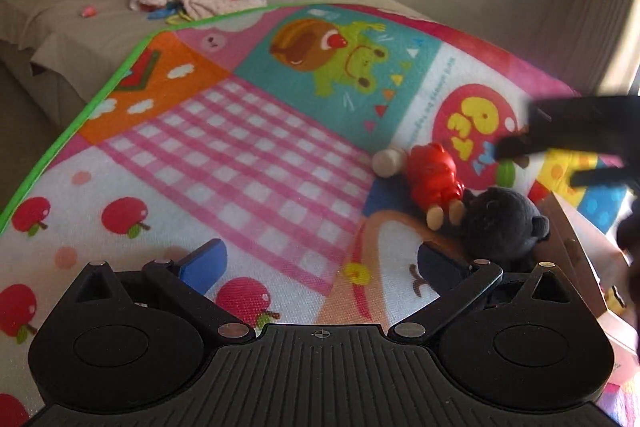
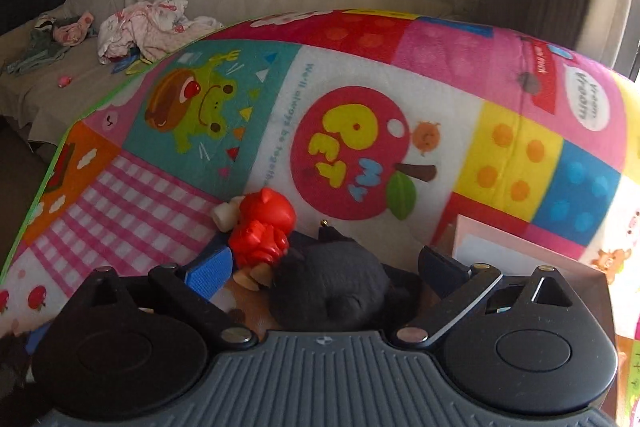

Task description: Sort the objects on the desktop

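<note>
Closing the right gripper, whose fingers are spread wide around the black plush bear on the mat, the touching red figure could be knocked; the left gripper is held open, empty.

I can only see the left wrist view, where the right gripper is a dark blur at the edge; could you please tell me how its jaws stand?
Observer: In its own camera the right gripper is wide open.
Operator: Thank you. Is anything between its fingers?
Observer: Yes, the black plush bear lies between them. There is a clear gap to the blue pad on the picture's left, so it is not gripped.
Operator: And where is the red figure relative to that gripper?
Observer: The red figure lies just ahead of that blue pad's tip, beyond the bear.
</note>
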The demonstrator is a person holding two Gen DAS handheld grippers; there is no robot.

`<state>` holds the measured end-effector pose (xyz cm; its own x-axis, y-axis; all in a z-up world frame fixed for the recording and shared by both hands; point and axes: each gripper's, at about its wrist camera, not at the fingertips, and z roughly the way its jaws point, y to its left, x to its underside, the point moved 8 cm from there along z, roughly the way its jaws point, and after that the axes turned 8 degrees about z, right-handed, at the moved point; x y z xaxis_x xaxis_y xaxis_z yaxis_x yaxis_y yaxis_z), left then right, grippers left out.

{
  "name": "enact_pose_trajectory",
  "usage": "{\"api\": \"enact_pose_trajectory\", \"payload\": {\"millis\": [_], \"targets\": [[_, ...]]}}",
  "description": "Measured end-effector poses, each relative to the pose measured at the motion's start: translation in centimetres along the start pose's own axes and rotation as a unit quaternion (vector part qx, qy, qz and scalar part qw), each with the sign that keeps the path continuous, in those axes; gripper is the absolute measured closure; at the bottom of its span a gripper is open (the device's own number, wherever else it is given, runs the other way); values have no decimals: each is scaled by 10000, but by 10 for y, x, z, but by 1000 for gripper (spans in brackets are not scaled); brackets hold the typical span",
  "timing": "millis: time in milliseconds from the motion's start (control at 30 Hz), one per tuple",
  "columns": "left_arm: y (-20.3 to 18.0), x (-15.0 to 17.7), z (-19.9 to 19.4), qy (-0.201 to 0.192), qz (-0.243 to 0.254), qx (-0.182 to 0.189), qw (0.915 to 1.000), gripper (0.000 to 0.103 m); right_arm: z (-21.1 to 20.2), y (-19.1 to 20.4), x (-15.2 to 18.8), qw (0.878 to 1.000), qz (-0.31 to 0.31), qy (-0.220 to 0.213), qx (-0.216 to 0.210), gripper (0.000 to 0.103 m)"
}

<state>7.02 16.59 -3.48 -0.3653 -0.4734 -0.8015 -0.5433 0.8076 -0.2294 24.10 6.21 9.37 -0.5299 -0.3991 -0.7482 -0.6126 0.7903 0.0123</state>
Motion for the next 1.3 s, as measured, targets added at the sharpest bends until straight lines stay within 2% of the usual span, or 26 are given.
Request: {"api": "enact_pose_trajectory", "payload": {"millis": [100, 300, 367, 433, 467, 500, 533, 567, 667, 767, 867, 933, 1067, 1100, 1233, 1300], "targets": [[-7, 3, -1, 49, 190, 161, 9997, 0, 33, 19, -18, 9993, 105, 248, -258, 20], [-13, 5, 0, 94, 280, 216, 9993, 0, 97, 43, -19, 9959, 349, 794, -265, 20], [-11, 5, 1, 105, 236, 258, 9993, 0, 114, 46, -14, 9939, 431, 1000, -187, 20], [-11, 5, 1, 100, 231, 281, 9993, 0, 121, 45, -5, 9901, 551, 1251, -314, 21], [-12, 4, 1, 100, 233, 288, 9993, 0, 122, 44, 1, 9880, 575, 1389, -359, 32], [-12, 4, 1, 101, 226, 301, 9992, 0, 120, 42, 4, 9879, 484, 1435, -342, 49], [-12, 4, 1, 98, 215, 314, 9992, 0, 114, 41, 7, 9893, 280, 1400, -300, 55], [-11, 4, 1, 97, 209, 335, 9992, 0, 107, 40, 8, 9897, 161, 1381, -345, 55], [-11, 4, 1, 97, 191, 367, 9991, 0, 68, 31, 6, 9913, 307, 1140, -584, 55], [-10, 4, 0, 89, 158, 399, 9990, 0, 11, 15, 5, 9912, 464, 770, -975, 55], [-10, 3, 0, 77, 120, 421, 9990, 0, -46, -7, 22, 9898, 463, 590, -1211, 55], [-11, 3, 0, 74, 120, 419, 9990, 0, -75, -20, 44, 9885, 420, 705, -1268, 55], [-10, 3, 0, 58, 90, 436, 9990, 0, -101, -46, 95, 9867, 335, 1131, -1116, 55], [-10, 3, 0, 52, 87, 437, 9990, 0, -104, -54, 102, 9875, 351, 1157, -1016, 51], [-10, 3, 1, 41, 97, 426, 9990, 0, -118, -84, 114, 9931, 671, 761, -583, 46], [-12, 3, 1, 52, 156, 422, 9990, 0, -124, -98, 118, 9946, 855, 474, -358, 33]]}}
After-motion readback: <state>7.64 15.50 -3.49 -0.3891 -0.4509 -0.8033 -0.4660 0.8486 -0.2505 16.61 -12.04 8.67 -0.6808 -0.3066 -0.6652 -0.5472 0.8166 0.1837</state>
